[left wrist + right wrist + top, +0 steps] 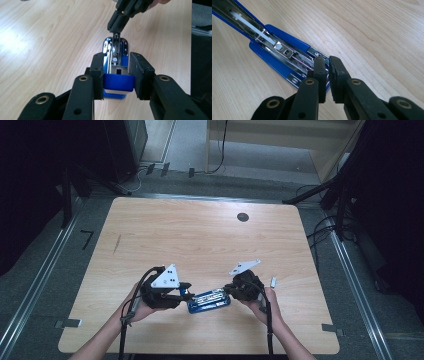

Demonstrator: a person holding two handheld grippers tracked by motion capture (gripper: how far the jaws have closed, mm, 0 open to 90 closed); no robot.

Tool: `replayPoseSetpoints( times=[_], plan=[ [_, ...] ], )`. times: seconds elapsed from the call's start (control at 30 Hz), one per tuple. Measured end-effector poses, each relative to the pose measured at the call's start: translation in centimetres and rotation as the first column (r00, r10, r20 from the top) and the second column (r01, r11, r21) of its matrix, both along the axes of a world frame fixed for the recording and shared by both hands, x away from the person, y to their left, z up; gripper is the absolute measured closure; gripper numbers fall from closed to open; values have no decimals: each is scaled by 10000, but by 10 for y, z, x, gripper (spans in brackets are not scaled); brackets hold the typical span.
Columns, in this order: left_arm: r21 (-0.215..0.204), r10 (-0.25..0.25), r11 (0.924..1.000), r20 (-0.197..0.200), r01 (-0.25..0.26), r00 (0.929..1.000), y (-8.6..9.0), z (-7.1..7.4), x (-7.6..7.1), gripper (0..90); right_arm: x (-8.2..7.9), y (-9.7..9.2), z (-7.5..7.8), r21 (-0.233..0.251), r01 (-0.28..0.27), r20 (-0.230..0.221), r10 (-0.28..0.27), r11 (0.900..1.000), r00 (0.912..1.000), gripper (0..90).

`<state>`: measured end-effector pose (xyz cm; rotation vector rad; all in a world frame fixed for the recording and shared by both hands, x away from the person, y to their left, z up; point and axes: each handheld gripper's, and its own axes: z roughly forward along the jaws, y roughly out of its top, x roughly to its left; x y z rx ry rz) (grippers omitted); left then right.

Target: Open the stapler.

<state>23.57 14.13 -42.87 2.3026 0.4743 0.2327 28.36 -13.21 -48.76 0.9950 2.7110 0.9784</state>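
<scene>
A blue stapler lies swung open on the wooden table, its chrome magazine facing up. My left gripper is shut on the stapler's blue rear end, one pad on each side. From the right, my right gripper meets the stapler's front end. Its jaws are closed to a narrow slit right over the magazine's tip. In the left gripper view, a thin metal strip, seemingly staples, hangs from the right gripper into the magazine channel.
A small silvery piece lies on the table just right of my right hand. A dark round hole sits near the table's far edge. The table's near edge is close behind both hands.
</scene>
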Motion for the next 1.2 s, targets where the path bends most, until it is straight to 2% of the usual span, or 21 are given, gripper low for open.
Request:
replayPoseSetpoints(
  times=[0.23, 0.43, 0.67, 0.9, 1.2],
  plan=[
    [106, 164, 9998, -288, -161, 9994, 8, -3, -1, 663, -2, 4, 1, -446, -9, 169, 17, 9990, 9999, 867],
    [74, 185, 9998, -489, -182, 9986, 13, -5, 0, 661, -3, 6, 2, -596, 89, 109, -83, 9982, 9999, 872],
    [-2, 192, 9998, -702, -193, 9973, 16, -7, 1, 661, -1, 7, 1, -706, 183, -74, -189, 9973, 9998, 873],
    [251, 96, 9997, -868, -74, 9962, 20, -9, 4, 656, -3, 7, 2, -772, 339, -303, -363, 9964, 9989, 873],
    [285, 116, 9996, -1177, -82, 9930, 25, -14, 5, 651, -5, 6, 3, -901, 359, -506, -406, 9953, 9979, 871]
  ],
)
